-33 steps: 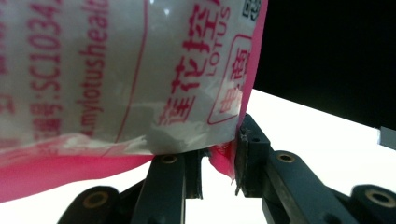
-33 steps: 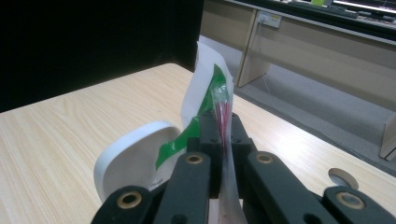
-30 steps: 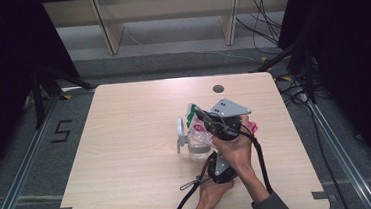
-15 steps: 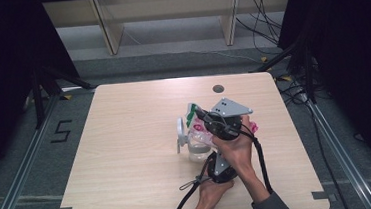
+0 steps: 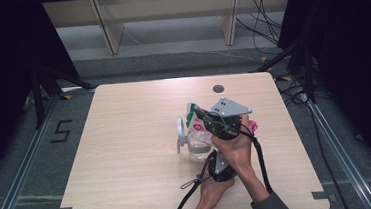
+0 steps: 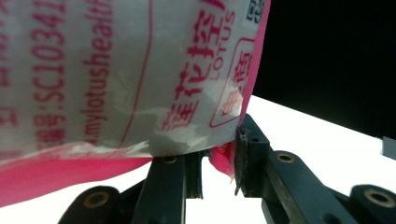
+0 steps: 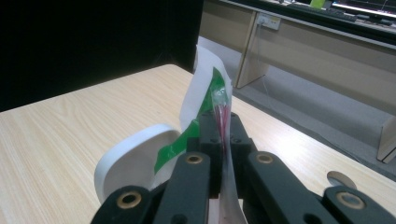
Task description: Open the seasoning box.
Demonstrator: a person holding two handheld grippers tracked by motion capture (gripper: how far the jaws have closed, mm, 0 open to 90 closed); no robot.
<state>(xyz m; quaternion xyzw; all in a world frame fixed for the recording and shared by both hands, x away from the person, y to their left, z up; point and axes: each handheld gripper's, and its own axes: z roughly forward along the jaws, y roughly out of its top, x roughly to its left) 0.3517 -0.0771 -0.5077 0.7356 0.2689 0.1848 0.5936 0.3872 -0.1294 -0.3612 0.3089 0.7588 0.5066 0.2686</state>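
- The right gripper (image 5: 205,117) sits above the middle of the wooden table (image 5: 127,154) in the high view, a grey three-cornered plate (image 5: 230,106) on top and the person's right hand (image 5: 234,148) wrapped around its body.
- In the right gripper view its two black jaws are pressed together on the thin top edge of a plastic packet (image 7: 219,105), which stands up between the pads, white with a green stripe and a pink seam.
- Just beyond those jaws, to their left in that view, lies a round white lid (image 7: 135,156), tilted on edge.
- The left gripper (image 5: 213,157) is held lower, nearer the person, directly under the right gripper in the high view, with the left hand (image 5: 213,192) on it and a black cable (image 5: 186,204) trailing toward the table edge.
- In the left gripper view its jaws stand partly apart; the right-hand pad touches the pink bottom corner of the packet (image 6: 224,158), while the other jaw sits just below the packet's lower edge; whether both pads press on it I cannot tell.
- The packet (image 5: 199,126) hangs between the two grippers, its white face with red lettering just above the left jaws.
- A clear glass jar (image 5: 197,146) stands on the table just left of the left gripper, below the packet.
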